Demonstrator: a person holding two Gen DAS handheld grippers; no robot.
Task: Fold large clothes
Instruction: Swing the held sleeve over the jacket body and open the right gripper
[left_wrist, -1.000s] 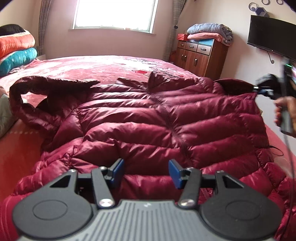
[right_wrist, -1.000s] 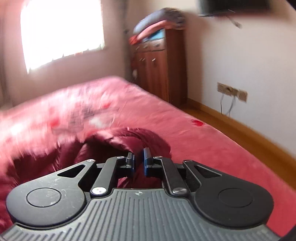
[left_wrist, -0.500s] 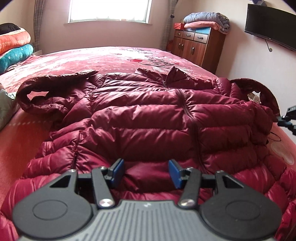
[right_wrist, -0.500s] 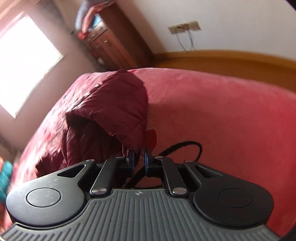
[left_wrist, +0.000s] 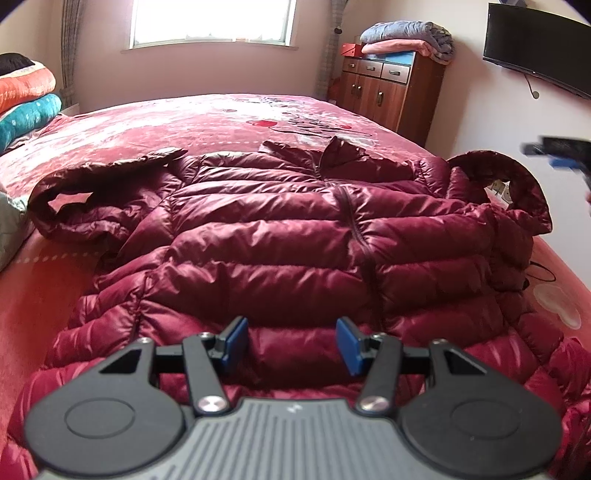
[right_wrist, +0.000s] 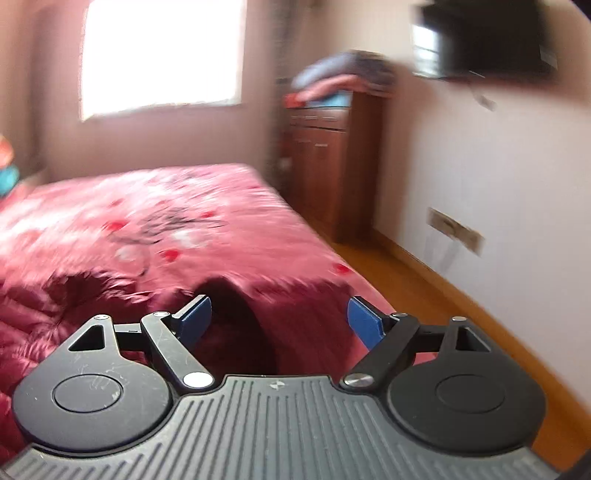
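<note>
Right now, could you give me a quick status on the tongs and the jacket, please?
Left tongs open over jacket hem, nothing gripped. Right tongs just opened wide, empty. Jacket flat on bed, unfolded. Black cable beside right sleeve.

Jacket (left_wrist: 295, 236) spread flat on bed (left_wrist: 166, 122); cabinet (left_wrist: 384, 92) behind-right w/ blankets (left_wrist: 406, 37) on top.

1. One maroon puffer jacket (left_wrist: 280, 236) spread on the bed, two sleeves showing.
2. One bed (left_wrist: 207, 122), red cover.
3. One wooden cabinet (left_wrist: 384, 92) with three drawers up top.
4. Two folded blankets (left_wrist: 406, 37) on it.
5. One wall TV (left_wrist: 535, 66).
6. One window (left_wrist: 212, 22).
7. Two rolled quilts (left_wrist: 26, 99), far left.
</note>
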